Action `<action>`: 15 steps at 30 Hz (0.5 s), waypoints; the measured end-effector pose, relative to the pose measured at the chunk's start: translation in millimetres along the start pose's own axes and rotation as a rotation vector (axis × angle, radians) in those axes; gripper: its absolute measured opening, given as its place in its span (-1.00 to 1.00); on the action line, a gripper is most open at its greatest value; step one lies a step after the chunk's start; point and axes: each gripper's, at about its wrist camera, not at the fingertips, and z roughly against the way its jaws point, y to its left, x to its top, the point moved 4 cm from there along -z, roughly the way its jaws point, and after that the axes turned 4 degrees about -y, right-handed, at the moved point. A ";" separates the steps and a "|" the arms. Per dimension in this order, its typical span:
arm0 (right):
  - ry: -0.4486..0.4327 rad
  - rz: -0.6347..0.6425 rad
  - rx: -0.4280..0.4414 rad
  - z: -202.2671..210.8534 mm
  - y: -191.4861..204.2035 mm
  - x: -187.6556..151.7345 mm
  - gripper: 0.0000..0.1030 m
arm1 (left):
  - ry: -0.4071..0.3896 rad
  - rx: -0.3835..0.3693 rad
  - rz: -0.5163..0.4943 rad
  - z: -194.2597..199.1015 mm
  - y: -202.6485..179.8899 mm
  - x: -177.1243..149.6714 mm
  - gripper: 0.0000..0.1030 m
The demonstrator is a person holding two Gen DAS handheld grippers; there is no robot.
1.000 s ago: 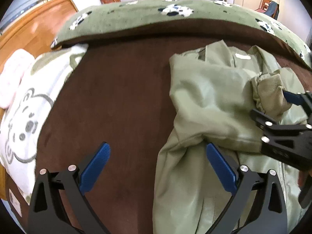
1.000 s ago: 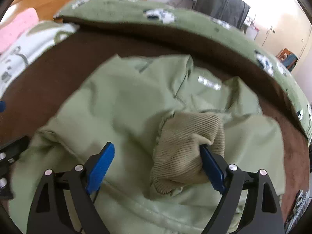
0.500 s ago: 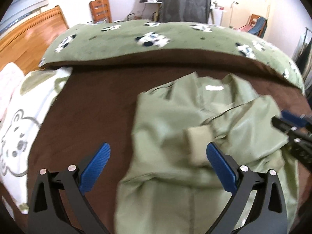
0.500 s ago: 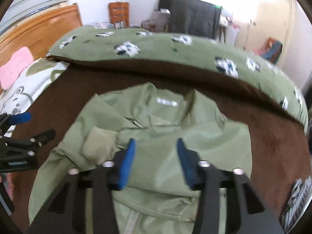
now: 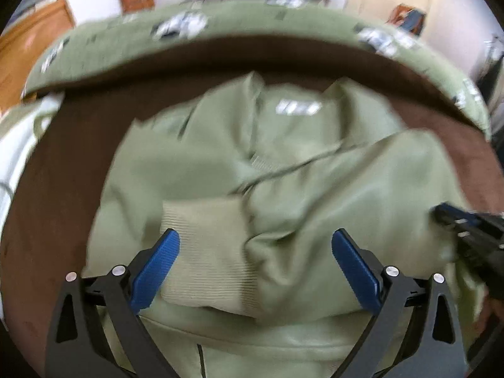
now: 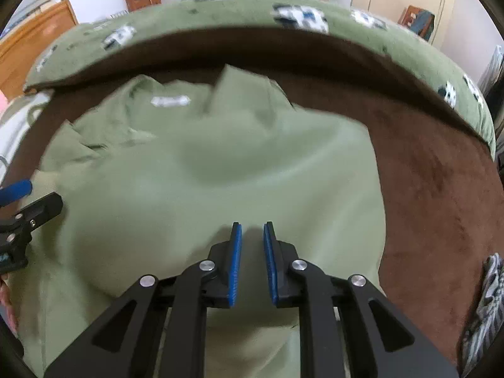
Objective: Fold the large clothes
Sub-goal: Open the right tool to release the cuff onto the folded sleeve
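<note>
Jacket [image 5: 283, 163] fills the left wrist view, spread on the brown bed [image 5: 63, 170] near its middle, collar and white label [image 5: 297, 107] toward the green blanket [image 5: 220, 28] at the far edge. A second ago this view looked past the garment's left side with the sleeve bunched in the other tool; now the sleeve lies across the chest and its ribbed cuff [image 5: 204, 245] rests flat, right under the left gripper [image 5: 255, 266]. That gripper is spread wide and grasps nothing, one blue pad [image 5: 156, 267] over the cuff's left end. The right gripper [image 5: 453, 220] shows at the frame's right edge, over the jacket's right side. In the right wrist view the jacket [image 6: 220, 173] lies smooth below the right gripper [image 6: 252, 258], whose pads [image 6: 236, 261] are nearly together with a thin gap and no cloth between them; a second ago they were wide apart around the cuff, so the sleeve has been let go. The left gripper's tip [image 6: 19, 208] pokes in at the left edge. I judge the first sleeve fold done, with the other sleeve or the hem likely next. Motion blur softens both views.
</note>
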 end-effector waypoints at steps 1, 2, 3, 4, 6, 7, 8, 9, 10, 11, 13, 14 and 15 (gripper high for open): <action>0.006 0.003 -0.011 -5.4 -2.8 -1.7 -0.70 | 0.041 0.004 0.017 -16.1 7.1 -7.8 0.88; 0.014 0.002 -0.023 -12.2 -7.8 -4.8 -0.69 | 0.063 -0.009 0.030 -25.4 11.6 -13.2 0.89; 0.025 -0.007 -0.024 -19.3 -12.7 -7.9 -0.69 | 0.077 -0.026 0.043 -32.0 14.9 -17.4 0.90; 0.030 -0.012 -0.014 -24.2 -15.3 -9.4 -0.69 | 0.079 -0.039 0.040 -38.4 16.0 -22.2 0.90; 0.019 0.009 -0.016 -31.3 -15.4 -10.8 -0.68 | 0.042 -0.026 -0.021 -40.6 10.8 -24.3 0.90; 0.014 0.030 -0.024 -33.0 -13.6 -10.4 -0.67 | 0.028 -0.024 -0.045 -42.7 9.3 -25.0 0.90; 0.012 0.040 -0.027 -34.6 -13.4 -10.4 -0.66 | 0.022 -0.032 -0.042 -44.7 10.6 -25.1 0.90; 0.010 0.041 -0.026 -35.9 -13.9 -9.8 -0.64 | 0.017 -0.042 -0.028 -46.4 12.8 -24.9 0.90; 0.006 0.041 -0.023 -36.2 -14.3 -9.0 -0.63 | 0.013 -0.043 -0.024 -47.2 13.9 -24.5 0.90; 0.003 0.042 -0.022 -36.2 -14.6 -9.2 -0.63 | 0.009 -0.036 -0.029 -47.9 13.4 -24.2 0.90; -0.010 0.057 -0.028 -35.3 -13.6 -10.5 -0.62 | 0.005 -0.026 -0.030 -48.6 13.0 -24.2 0.90; -0.014 0.059 -0.032 -34.5 -13.3 -10.9 -0.62 | 0.006 -0.023 -0.028 -47.3 11.4 -23.2 0.90; -0.014 0.059 -0.035 -33.6 -13.2 -10.6 -0.61 | 0.008 -0.020 -0.030 -46.4 11.1 -22.8 0.90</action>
